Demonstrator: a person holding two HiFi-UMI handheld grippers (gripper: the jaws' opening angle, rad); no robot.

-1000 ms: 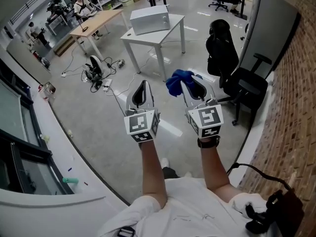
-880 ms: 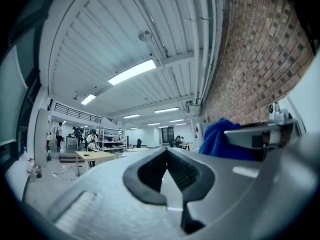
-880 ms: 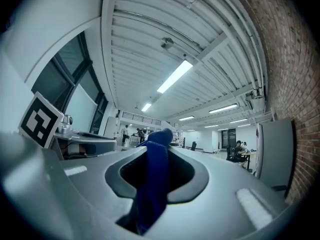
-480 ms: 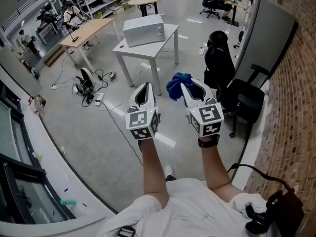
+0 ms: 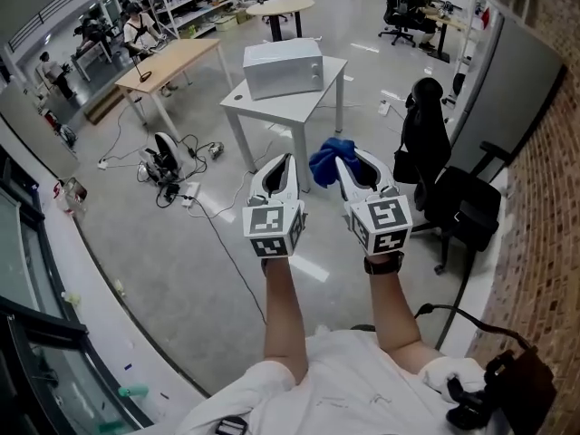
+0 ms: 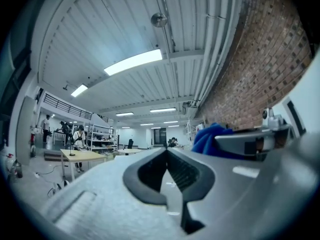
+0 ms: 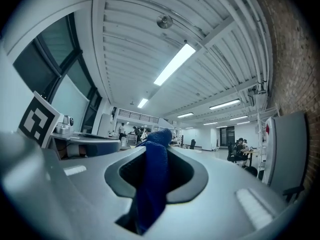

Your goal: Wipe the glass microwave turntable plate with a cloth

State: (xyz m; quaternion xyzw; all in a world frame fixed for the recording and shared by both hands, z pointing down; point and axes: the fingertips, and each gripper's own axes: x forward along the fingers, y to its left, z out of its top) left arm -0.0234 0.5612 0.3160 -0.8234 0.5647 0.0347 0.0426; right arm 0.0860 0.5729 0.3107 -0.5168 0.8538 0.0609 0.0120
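Short of the white table (image 5: 270,99), right tongs (image 5: 350,159) clamp a blue cloth (image 5: 326,155); left tongs (image 5: 282,161) alongside are closed, empty.

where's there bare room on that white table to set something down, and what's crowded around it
White table: bare along its near edge in front of the microwave and a narrow strip on its right. Floor before it looks open. Crowded: cables and gear at left, office chairs at right. Right gripper is shut on the blue cloth.
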